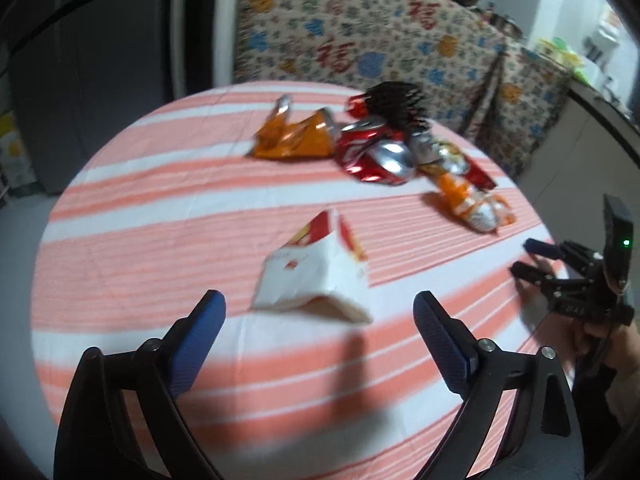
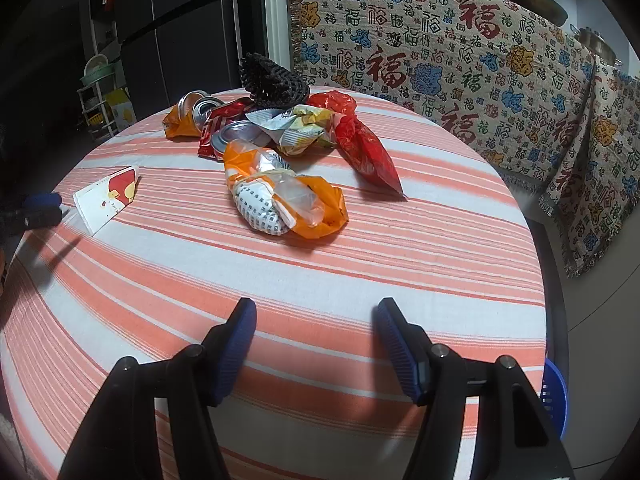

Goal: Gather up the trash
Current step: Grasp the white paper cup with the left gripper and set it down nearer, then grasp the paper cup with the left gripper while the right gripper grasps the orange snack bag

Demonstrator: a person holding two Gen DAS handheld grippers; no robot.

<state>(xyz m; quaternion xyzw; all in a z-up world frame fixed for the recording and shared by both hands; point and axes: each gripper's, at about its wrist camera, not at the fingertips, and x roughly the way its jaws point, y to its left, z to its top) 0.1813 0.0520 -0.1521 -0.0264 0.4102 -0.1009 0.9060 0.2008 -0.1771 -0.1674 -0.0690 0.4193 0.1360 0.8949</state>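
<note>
a round table under an orange-and-white striped cloth [image 2: 360, 264] fills the foreground. behind it hangs a cream woven blanket printed with red, blue and yellow characters [image 2: 440, 52], fringed along its edges, and a second panel of the same fabric [image 2: 600, 152] droops lower at the right. a dark round pan [image 2: 532, 0] sits on top of it, a steel pot [image 2: 596, 46] just beside. off to the left stands a tall dark grey fridge [image 2: 180, 20], a white wire rack with a green basket [image 2: 98, 92] near it. low right, a blue plastic stool [image 2: 554, 396] peeks out beside the table.
</note>
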